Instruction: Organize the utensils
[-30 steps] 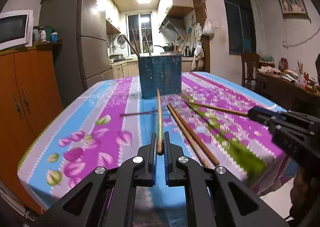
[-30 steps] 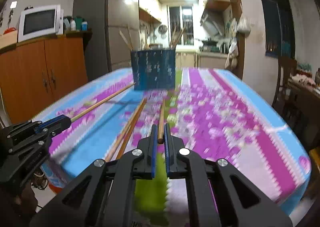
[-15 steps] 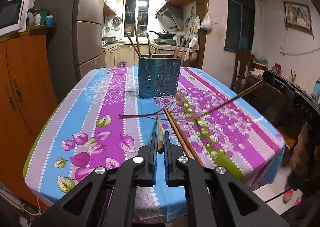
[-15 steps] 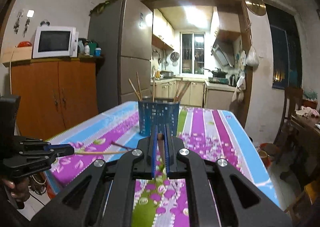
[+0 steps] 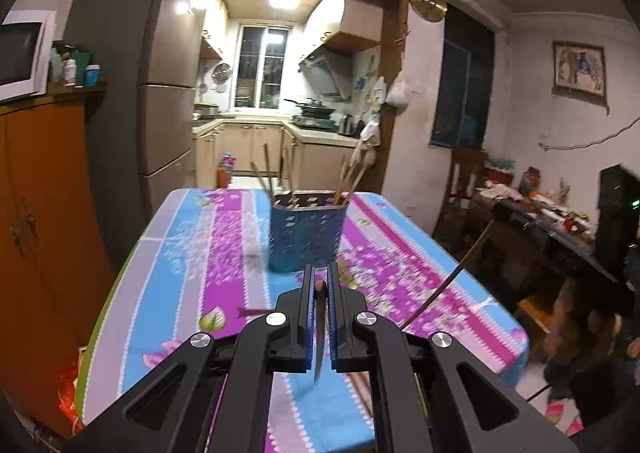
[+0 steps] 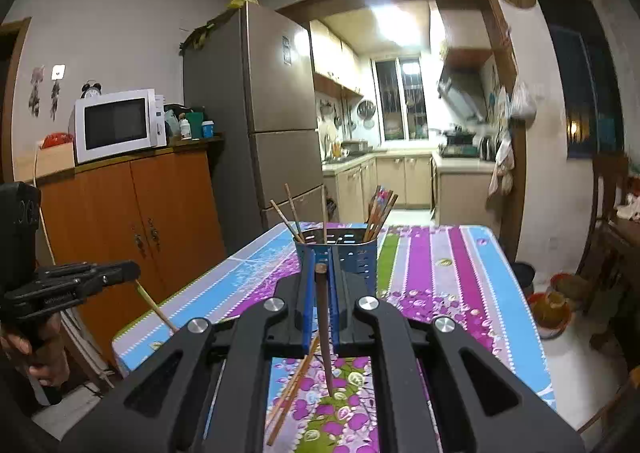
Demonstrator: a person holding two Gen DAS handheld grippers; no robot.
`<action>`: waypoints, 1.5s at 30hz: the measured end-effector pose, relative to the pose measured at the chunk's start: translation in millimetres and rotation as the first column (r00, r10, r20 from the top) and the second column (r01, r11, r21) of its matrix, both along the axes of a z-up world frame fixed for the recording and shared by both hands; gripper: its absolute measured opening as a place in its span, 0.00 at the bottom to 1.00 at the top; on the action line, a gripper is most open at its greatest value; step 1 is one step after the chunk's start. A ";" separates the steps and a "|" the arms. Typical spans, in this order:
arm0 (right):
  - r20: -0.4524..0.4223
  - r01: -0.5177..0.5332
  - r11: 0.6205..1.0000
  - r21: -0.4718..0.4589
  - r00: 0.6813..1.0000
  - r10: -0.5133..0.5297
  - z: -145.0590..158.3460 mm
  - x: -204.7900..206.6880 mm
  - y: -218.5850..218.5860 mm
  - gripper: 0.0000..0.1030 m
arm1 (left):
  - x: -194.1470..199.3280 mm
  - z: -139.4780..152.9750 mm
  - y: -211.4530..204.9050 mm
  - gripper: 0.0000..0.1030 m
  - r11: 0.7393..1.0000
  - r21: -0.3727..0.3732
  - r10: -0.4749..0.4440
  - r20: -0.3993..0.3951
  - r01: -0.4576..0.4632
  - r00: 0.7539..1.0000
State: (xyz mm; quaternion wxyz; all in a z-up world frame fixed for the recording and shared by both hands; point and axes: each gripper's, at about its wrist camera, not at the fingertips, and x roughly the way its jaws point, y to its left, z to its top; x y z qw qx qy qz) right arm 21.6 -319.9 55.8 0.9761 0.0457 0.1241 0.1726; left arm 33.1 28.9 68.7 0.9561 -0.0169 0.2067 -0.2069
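Two grippers each clamped one chopstick: left gripper (image 5: 320,285) pinched a brown chopstick (image 5: 319,333) at lower centre of its view, right gripper (image 6: 320,269) likewise w/ its chopstick (image 6: 325,333). Blue utensil holder (image 5: 306,237) stood mid-frame just beyond, on floral tablecloth (image 5: 180,293); two loose chopsticks (image 6: 294,389) lay below.

My table (image 5: 188,253) wears a striped floral cloth (image 6: 440,277) in blue, purple and white, with one green band. The blue perforated utensil holder (image 5: 306,237) stands upright on it toward the far end. Nearer me than the holder, loose wooden chopsticks (image 6: 290,393) lie flat on the cloth (count unclear, partly hidden).
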 end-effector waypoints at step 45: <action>-0.355 -0.076 0.997 -0.005 0.932 0.069 61.6 105.0 23.5 0.05 | 106.5 39.5 -60.0 0.07 0.984 0.099 -0.141 -0.054 0.146 0.988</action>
